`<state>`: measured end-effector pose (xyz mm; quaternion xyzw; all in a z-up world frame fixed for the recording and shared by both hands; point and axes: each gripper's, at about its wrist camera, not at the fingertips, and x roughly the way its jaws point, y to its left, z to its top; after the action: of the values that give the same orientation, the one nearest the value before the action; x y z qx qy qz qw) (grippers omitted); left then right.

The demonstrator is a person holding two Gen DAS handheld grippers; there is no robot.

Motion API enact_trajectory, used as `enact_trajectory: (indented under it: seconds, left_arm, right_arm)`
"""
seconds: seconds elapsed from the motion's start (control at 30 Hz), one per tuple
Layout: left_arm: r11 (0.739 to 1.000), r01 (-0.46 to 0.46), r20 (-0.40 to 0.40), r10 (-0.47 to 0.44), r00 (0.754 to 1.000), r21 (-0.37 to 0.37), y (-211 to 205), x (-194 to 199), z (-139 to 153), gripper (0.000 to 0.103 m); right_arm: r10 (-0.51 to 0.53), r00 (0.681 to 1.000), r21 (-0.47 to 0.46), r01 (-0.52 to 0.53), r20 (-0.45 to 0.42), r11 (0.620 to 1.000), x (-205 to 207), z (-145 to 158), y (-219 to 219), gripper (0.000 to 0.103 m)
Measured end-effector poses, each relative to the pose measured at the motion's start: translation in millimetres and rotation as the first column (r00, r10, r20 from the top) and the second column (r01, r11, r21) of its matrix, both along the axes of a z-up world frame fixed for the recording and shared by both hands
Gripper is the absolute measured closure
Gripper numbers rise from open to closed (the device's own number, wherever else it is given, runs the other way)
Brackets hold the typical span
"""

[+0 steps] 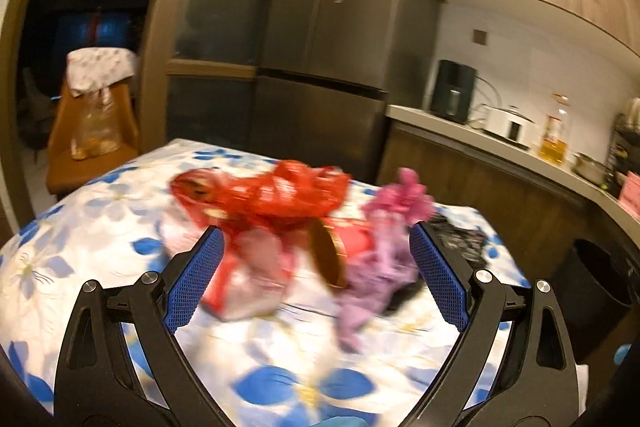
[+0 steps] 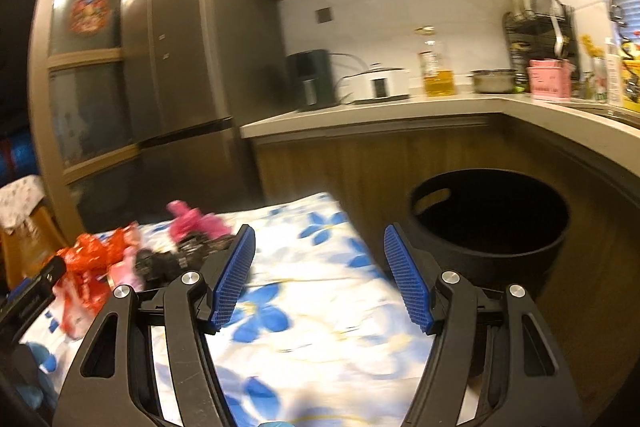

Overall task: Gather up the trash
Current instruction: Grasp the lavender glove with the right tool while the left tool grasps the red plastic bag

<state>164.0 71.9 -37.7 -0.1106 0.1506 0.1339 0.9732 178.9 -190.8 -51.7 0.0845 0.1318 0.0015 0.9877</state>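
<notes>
Both tongs are gaping wide and empty, the left gripper facing the trash pile lying on the flowered table, seemingly lining up a grab, while the right gripper is hovering nearer the black bin.

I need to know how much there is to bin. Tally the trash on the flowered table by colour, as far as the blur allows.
Red plastic bag or wrapper pieces: 2, the crumpled red bag and a red-and-white packet
Pink or lilac bags: 2, the pink bag and the lilac bag
Black bag: 1
Brown flat piece: 1
Total: 6, though blur may hide more.
</notes>
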Motion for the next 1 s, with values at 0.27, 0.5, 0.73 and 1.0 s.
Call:
enact_trajectory:
  seconds: [0.27,0.5,0.73,1.0]
  left_arm:
    - [0.998,-0.061,-0.008,0.061,0.998,0.0,45,21,1,0.019]
    - [0.998,-0.01,-0.118,0.002,0.993,-0.068,62,53,-16,0.06]
    - [0.992,0.083,-0.078,-0.09,0.993,-0.094,52,43,-12,0.096]
    - [0.982,0.15,0.017,-0.149,0.989,-0.111,40,2,5,0.097]
  right_arm:
    - [0.099,0.995,-0.026,-0.1,-0.029,0.995,13,-11,45,0.037]
    - [0.171,0.985,-0.043,-0.172,-0.04,0.984,29,-14,73,0.037]
    - [0.229,0.972,-0.049,-0.232,-0.06,0.972,45,-20,99,0.042]
    - [0.287,0.953,-0.039,-0.292,-0.095,0.956,55,-27,120,0.055]
